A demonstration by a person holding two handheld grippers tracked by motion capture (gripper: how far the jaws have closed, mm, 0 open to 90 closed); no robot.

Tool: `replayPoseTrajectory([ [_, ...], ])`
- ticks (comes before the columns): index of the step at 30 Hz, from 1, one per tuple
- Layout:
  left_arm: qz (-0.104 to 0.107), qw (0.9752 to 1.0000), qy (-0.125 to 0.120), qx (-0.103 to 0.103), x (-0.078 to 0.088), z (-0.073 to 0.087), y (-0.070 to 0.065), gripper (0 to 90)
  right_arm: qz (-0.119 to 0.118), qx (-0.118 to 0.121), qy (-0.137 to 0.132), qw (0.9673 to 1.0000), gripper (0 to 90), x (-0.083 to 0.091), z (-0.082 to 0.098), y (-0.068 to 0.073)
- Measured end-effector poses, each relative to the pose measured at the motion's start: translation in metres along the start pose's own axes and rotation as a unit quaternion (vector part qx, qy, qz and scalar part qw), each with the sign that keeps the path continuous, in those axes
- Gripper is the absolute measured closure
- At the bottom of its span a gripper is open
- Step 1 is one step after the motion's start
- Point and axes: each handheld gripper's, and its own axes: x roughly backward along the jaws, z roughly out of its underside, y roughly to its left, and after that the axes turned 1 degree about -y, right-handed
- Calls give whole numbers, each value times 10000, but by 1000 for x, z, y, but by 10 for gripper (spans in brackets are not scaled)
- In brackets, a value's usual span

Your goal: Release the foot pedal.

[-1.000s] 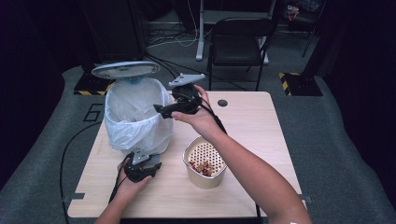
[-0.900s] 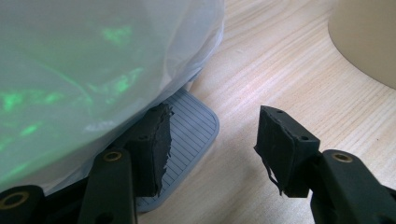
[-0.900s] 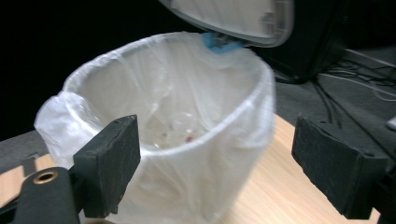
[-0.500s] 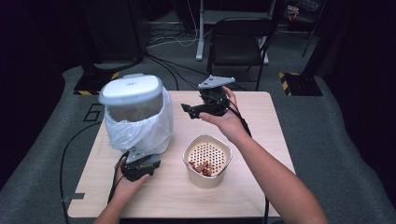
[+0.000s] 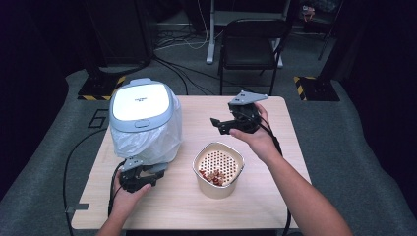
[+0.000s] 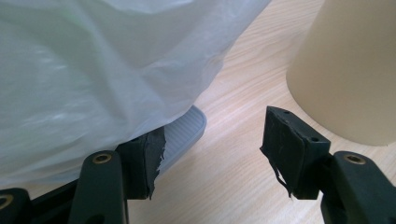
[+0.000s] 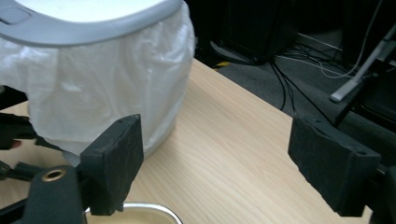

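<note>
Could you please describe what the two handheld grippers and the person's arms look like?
Both the left gripper and the right gripper are black, with brass-coloured screws and worn, frayed black pads. The right one carries a grey three-cornered plate. Black cables trail off. The forearms are bare, no sleeves visible.

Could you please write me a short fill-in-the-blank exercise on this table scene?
1. The lid of the bin lined with a white bag is ____.
2. The perforated cup stands to the ____ of the bin in the high view.
3. The right claw has its jaws ____, with nothing between them.

Missing words: closed; right; open
</note>
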Motion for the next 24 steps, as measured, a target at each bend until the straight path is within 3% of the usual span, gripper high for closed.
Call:
replayPoseTrajectory([
  [3, 88, 9996, 150, 241, 5, 2, -1, 394, 151, -91, 26, 9998, 211, 11, 17, -13],
  [6, 105, 9992, 267, 293, 7, 3, 0, 395, 259, -188, 42, 9995, 221, 17, 28, -21],
  [7, 69, 9994, 274, 193, 8, 4, 1, 398, 331, -231, 40, 9992, 226, 20, 33, -25],
  [9, 60, 9992, 311, 263, 9, 6, 1, 400, 505, -408, 34, 9979, 241, 27, 54, -37],
  [10, 74, 9990, 391, 191, 12, 8, 3, 402, 559, -487, 38, 9972, 245, 29, 62, -40],
  [11, 74, 9990, 391, 191, 12, 8, 3, 402, 559, -487, 38, 9972, 245, 29, 62, -40],
  [12, 59, 9985, 390, 388, 13, 11, 1, 402, 694, -630, 83, 9956, 249, 34, 81, -48],
  [13, 87, 9984, 472, 311, 15, 12, 3, 402, 734, -689, 101, 9949, 249, 35, 88, -50],
  [15, 36, 9987, 438, 257, 15, 13, 5, 402, 773, -757, 124, 9941, 249, 37, 97, -53],
  [16, 75, 9984, 530, 190, 17, 14, 6, 401, 869, -884, 177, 9921, 249, 40, 115, -57],
  [20, 40, 9976, 674, 177, 19, 20, 8, 393, 1125, -1088, 238, 9874, 230, 43, 152, -57],
  [22, 3, 9973, 685, 264, 20, 21, 8, 391, 1164, -1098, 315, 9866, 221, 43, 161, -56],
  [24, -113, 9970, 750, 177, 22, 25, 11, 387, 1302, -1033, 528, 9847, 203, 41, 178, -54],
])
